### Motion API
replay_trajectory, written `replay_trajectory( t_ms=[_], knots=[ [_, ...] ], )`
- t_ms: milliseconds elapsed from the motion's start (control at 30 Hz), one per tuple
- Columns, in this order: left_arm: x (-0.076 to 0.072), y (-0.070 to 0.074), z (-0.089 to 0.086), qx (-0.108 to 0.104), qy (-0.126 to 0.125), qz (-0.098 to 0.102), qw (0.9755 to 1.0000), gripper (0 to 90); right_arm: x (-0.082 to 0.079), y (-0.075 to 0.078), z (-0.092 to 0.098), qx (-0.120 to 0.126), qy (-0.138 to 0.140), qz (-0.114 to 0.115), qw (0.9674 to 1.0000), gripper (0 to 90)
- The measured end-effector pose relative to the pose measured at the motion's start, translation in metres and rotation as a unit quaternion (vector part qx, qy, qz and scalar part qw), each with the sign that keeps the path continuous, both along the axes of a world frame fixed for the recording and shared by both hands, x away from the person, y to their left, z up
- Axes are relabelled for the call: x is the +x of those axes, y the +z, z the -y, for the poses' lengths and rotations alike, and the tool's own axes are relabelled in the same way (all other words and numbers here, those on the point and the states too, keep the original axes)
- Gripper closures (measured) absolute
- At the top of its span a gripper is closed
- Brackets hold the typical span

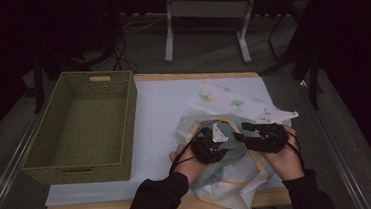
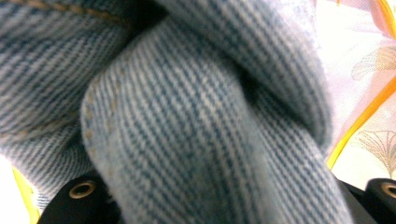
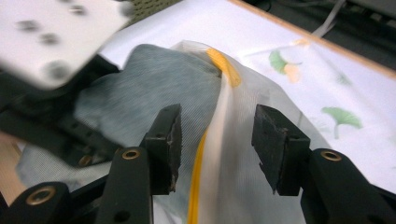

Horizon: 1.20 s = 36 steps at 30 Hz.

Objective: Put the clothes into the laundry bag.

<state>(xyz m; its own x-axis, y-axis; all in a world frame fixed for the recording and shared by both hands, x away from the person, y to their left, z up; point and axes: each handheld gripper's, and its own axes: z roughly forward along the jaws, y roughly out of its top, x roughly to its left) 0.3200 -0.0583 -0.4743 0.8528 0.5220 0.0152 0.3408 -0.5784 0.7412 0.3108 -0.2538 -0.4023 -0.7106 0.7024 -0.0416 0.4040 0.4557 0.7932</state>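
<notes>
High view: denim bundle crumpled inside mesh bag, axis unclear.

We see blue denim, a coarse twill cloth with a ribbed weave and tan stitching along a seam. Around it lies a mesh bag, thin, sheer and white, finely netted, with a glossy yellow zip and printed green leaves. The right gripper is matt black plastic; its pads look rough and worn, and brass-coloured metal eyelets sit in the jaws. The left gripper carries a pale, smooth plate. The basket is woven, green and rough. The table has a smooth matt white top with a light wooden edge.
</notes>
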Motion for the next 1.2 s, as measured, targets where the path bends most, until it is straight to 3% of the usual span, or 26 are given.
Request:
replay_trajectory(
  t_ms=[67,100,200,267,300,433,500,633,800,867,967,1000,1100,1200],
  knots=[
    [-0.001,0.000,0.000,0.001,-0.003,0.001,1.0000,69.7,0.004,-0.002,-0.001,0.002,-0.004,-0.005,1.0000,52.0],
    [-0.003,0.000,0.001,0.002,-0.008,0.001,1.0000,69.7,0.016,-0.005,-0.004,0.007,-0.015,-0.016,0.9997,55.1],
    [-0.005,-0.001,0.002,0.003,-0.017,0.003,0.9998,69.7,0.020,-0.005,-0.005,0.008,-0.012,-0.027,0.9995,62.3],
    [-0.006,-0.001,0.003,0.006,-0.021,0.005,0.9998,69.7,0.023,-0.005,-0.008,0.000,-0.010,-0.038,0.9992,76.3],
    [-0.006,-0.001,0.003,0.007,-0.021,0.005,0.9997,69.7,0.024,-0.005,-0.009,-0.006,-0.001,-0.052,0.9986,88.1],
    [-0.006,-0.001,0.004,0.005,-0.018,0.004,0.9998,69.7,0.020,-0.002,-0.011,-0.005,0.016,-0.046,0.9988,89.2],
    [-0.004,0.001,0.005,0.000,-0.004,0.010,0.9999,69.8,0.011,0.006,-0.014,0.009,0.040,-0.039,0.9984,89.3],
    [0.000,0.006,0.003,-0.020,0.034,0.022,0.9990,70.0,-0.002,0.015,-0.019,0.022,0.062,-0.027,0.9974,89.3],
    [0.004,0.007,-0.001,-0.032,0.084,0.065,0.9939,69.9,-0.014,0.024,-0.020,0.050,0.093,-0.024,0.9941,89.3],
    [0.010,0.004,-0.002,-0.022,0.093,0.051,0.9941,69.0,-0.016,0.024,-0.020,0.046,0.093,-0.022,0.9943,89.2],
    [0.024,-0.011,-0.006,-0.007,0.098,-0.006,0.9952,62.7,-0.013,0.015,-0.018,0.040,0.086,-0.036,0.9948,89.2],
    [0.026,-0.015,-0.008,-0.005,0.095,-0.012,0.9954,60.3,-0.012,0.011,-0.018,0.037,0.084,-0.041,0.9949,89.2],
    [0.025,-0.015,-0.011,-0.009,0.084,-0.015,0.9963,52.1,-0.010,0.003,-0.017,0.032,0.080,-0.051,0.9949,89.2],
    [0.017,-0.007,-0.011,-0.001,0.070,0.005,0.9975,43.8,-0.009,0.000,-0.016,0.030,0.077,-0.053,0.9952,89.2]
  ],
)
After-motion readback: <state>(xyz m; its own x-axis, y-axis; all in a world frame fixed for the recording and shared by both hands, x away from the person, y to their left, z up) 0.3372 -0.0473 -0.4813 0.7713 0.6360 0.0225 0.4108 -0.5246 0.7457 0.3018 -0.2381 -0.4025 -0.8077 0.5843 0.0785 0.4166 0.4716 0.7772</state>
